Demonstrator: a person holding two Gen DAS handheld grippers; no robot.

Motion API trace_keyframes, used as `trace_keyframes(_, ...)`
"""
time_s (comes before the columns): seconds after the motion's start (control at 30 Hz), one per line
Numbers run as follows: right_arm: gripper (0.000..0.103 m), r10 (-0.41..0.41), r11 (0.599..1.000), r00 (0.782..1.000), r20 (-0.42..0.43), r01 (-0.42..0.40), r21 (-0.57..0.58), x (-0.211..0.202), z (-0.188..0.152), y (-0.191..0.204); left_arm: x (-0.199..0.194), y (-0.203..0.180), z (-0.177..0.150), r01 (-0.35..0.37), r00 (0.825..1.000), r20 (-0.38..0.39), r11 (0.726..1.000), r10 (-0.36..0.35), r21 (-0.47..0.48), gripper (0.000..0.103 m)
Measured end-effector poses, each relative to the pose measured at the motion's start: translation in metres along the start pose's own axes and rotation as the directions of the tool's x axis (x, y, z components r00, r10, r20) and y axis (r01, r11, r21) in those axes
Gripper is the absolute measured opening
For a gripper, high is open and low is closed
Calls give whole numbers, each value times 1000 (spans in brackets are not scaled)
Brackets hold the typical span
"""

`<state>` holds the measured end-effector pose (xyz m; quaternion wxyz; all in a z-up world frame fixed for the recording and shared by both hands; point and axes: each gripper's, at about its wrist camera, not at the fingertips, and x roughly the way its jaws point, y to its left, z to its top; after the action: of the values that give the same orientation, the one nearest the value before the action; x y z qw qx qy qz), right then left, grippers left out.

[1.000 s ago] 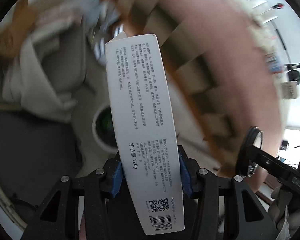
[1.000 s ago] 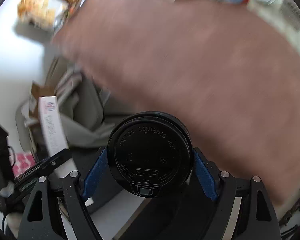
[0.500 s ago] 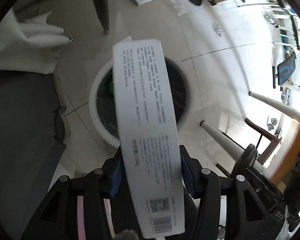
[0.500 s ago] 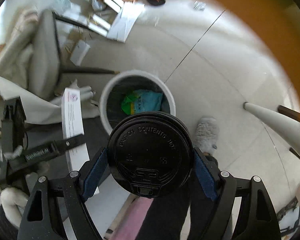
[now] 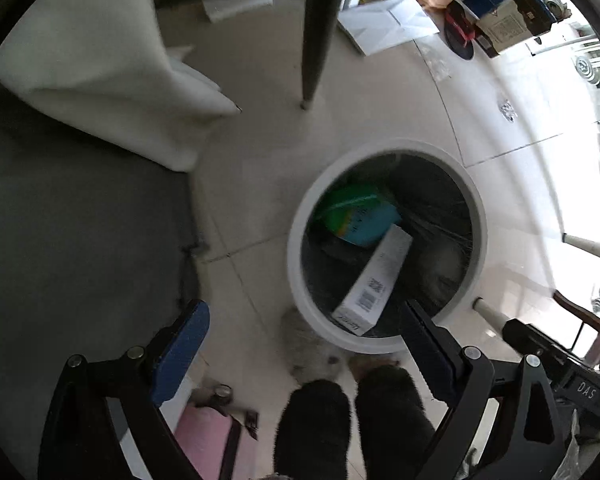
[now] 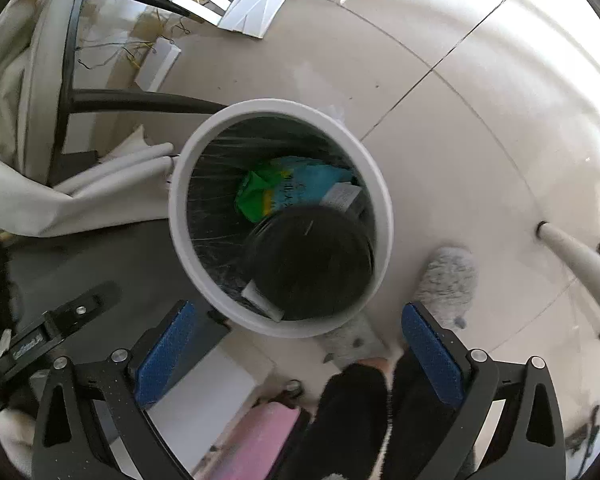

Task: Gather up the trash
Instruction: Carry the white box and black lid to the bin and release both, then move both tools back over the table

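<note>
Pale glossy floor tiles run under everything, with dark grout lines curving off toward the bright far side of the room. Nearest the lens, the left gripper [image 5: 304,354] has its blue-padded jaws opening wide and nothing sits between them; just below, the person's dark trouser legs [image 5: 348,424] and a fluffy grey slipper [image 5: 320,354] show. At the right edge of the left view the other tool appears, with "DAS" printed on its black body. The right gripper [image 6: 296,346] is likewise opening, jaws spread and bare, pink material [image 6: 260,440] beneath it and a second grey slipper [image 6: 450,280] on the tiles.

Just beyond both sets of fingers stands the white round trash bin [image 6: 180,216], lined with clear film. Inside it, the long white box [image 5: 374,280] lies tilted against the near wall, barcode and QR code facing up; its small print is too blurred to read. The black cup lid [image 6: 312,256], motion-blurred, is within the bin's mouth, above the box. Deeper in lies a green-and-blue packet [image 6: 288,188] with lettering I cannot make out.

Farther off, a dark chair leg [image 5: 314,40] and draped white cloth [image 5: 100,60] sit left of the bin, then flattened white cardboard [image 5: 384,24] and a blue-and-tan carton [image 5: 504,4] at the far wall.
</note>
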<state>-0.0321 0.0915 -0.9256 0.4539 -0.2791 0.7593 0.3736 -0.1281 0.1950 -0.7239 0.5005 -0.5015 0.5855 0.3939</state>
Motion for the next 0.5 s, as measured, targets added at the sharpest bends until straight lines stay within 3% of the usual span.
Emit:
trace_keyframes(0.1,103,-101,994,994,34,103,-47,-14,-4,6,-10,-4,-8,-67,997,23,998,67,12,96)
trace_keyframes(0.23,103,-214,972,973,81,221,-83,-31,-13,13,-22,-7,-21,-103,994,34,994,102,29,96)
trace_keyframes(0.5,103,-251,958,960,122,264,-111,-76,-38,31,-66,-11,-47,-97,994,59,995,95,28,96)
